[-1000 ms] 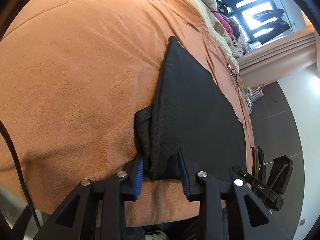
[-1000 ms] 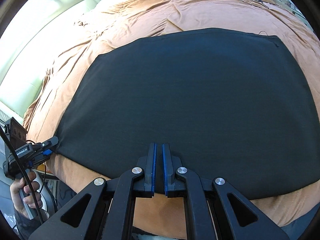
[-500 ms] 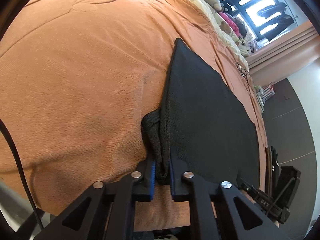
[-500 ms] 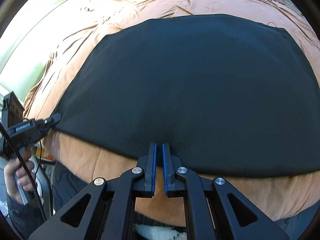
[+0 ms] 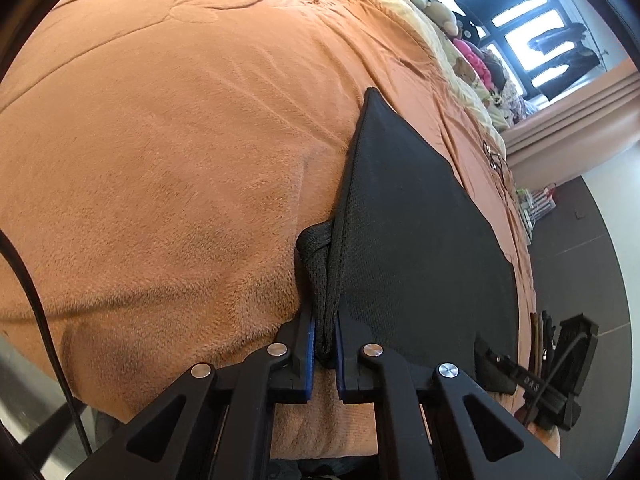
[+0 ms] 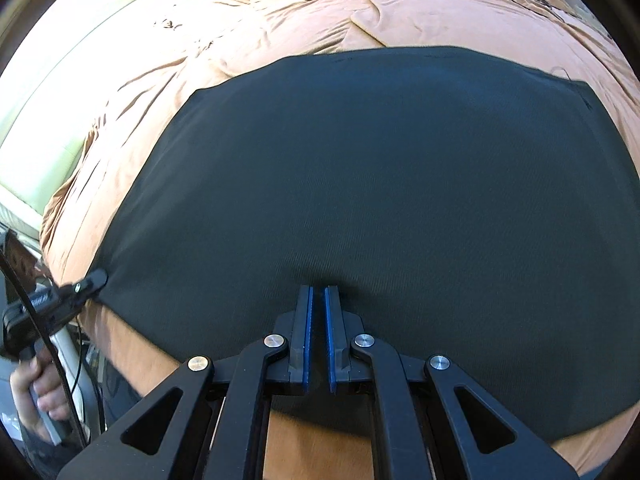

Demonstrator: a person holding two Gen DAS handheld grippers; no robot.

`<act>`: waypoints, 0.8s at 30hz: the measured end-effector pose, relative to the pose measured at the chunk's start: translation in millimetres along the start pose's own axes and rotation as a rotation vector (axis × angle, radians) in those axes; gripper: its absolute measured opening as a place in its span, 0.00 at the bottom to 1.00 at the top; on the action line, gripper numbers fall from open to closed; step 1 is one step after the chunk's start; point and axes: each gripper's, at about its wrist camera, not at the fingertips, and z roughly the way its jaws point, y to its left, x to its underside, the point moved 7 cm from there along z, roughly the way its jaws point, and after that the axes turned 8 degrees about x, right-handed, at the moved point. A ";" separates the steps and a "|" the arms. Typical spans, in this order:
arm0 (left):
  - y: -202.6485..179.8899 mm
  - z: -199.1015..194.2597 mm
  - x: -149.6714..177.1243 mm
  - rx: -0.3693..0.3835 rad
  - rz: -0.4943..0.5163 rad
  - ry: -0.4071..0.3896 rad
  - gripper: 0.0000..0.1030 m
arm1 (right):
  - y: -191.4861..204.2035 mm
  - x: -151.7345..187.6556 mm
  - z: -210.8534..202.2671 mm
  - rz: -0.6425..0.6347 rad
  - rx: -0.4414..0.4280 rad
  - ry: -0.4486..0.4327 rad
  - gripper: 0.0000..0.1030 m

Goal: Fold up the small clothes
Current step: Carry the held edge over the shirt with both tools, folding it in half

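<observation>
Evidently, little folding has been done: at the bottom centre of the left wrist view, the left gripper (image 5: 326, 344) is clamped on a bunched corner of the black garment (image 5: 416, 240), while in the right wrist view the right gripper (image 6: 317, 320) is seen nearly closed over the near hem, though whether cloth is pinched cannot be told. Beyond, the garment (image 6: 380, 200) is spread flat, a knitted mesh-like trapezoid, on the fuzzy orange blanket (image 5: 160, 160). Plush toys (image 5: 472, 48) are glimpsed at upper right.

Black cloth (image 6: 380, 184) on orange bedspread (image 5: 160, 160)
</observation>
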 end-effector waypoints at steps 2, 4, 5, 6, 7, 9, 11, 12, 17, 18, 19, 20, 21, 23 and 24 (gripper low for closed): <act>0.3 0.7 -0.6 -0.001 -0.018 -0.006 0.08 | -1.1 -10.6 6.6 0.005 0.004 0.003 0.03; 2.2 0.1 -0.2 -0.001 -0.038 -0.013 0.08 | -3.3 -22.8 12.9 0.009 0.009 0.002 0.03; 3.8 -0.6 0.0 0.000 -0.051 -0.018 0.08 | -3.2 -27.1 15.9 0.010 0.011 0.003 0.03; 5.2 -0.8 0.5 0.000 -0.066 -0.023 0.08 | -2.0 -31.5 20.1 0.010 0.013 0.004 0.03; 5.7 -0.9 0.7 -0.003 -0.076 -0.027 0.08 | -1.7 -36.8 22.7 0.009 0.016 0.004 0.03; 4.9 -0.8 0.6 -0.015 -0.084 -0.033 0.08 | -2.2 -49.3 28.0 0.005 0.031 -0.001 0.03; 4.3 -1.2 1.1 -0.030 -0.095 -0.040 0.08 | -5.4 -61.4 33.1 0.008 0.037 -0.001 0.03; 3.6 -0.9 1.2 -0.035 -0.100 -0.043 0.07 | -6.2 -66.4 35.8 0.011 0.038 0.000 0.03; 4.7 -1.6 3.3 -0.053 -0.137 -0.064 0.07 | -19.9 -100.7 45.3 0.025 0.052 0.002 0.02; 5.6 -1.6 3.6 -0.052 -0.149 -0.069 0.07 | -21.4 -106.8 48.8 0.032 0.051 0.004 0.03; 5.3 -1.5 4.9 -0.052 -0.158 -0.072 0.07 | -22.7 -111.9 51.6 0.039 0.050 0.006 0.03; 5.9 -1.8 5.1 -0.051 -0.167 -0.075 0.07 | -24.0 -117.9 55.1 0.048 0.047 0.007 0.03; 6.7 -2.0 5.0 -0.051 -0.173 -0.077 0.07 | -25.5 -124.6 58.4 0.053 0.045 0.007 0.02; 7.0 -2.5 5.5 -0.058 -0.178 -0.082 0.07 | -27.4 -135.6 63.6 0.052 0.055 0.003 0.02; 7.1 -2.5 6.0 -0.060 -0.180 -0.083 0.07 | -27.6 -140.3 66.6 0.052 0.061 0.002 0.02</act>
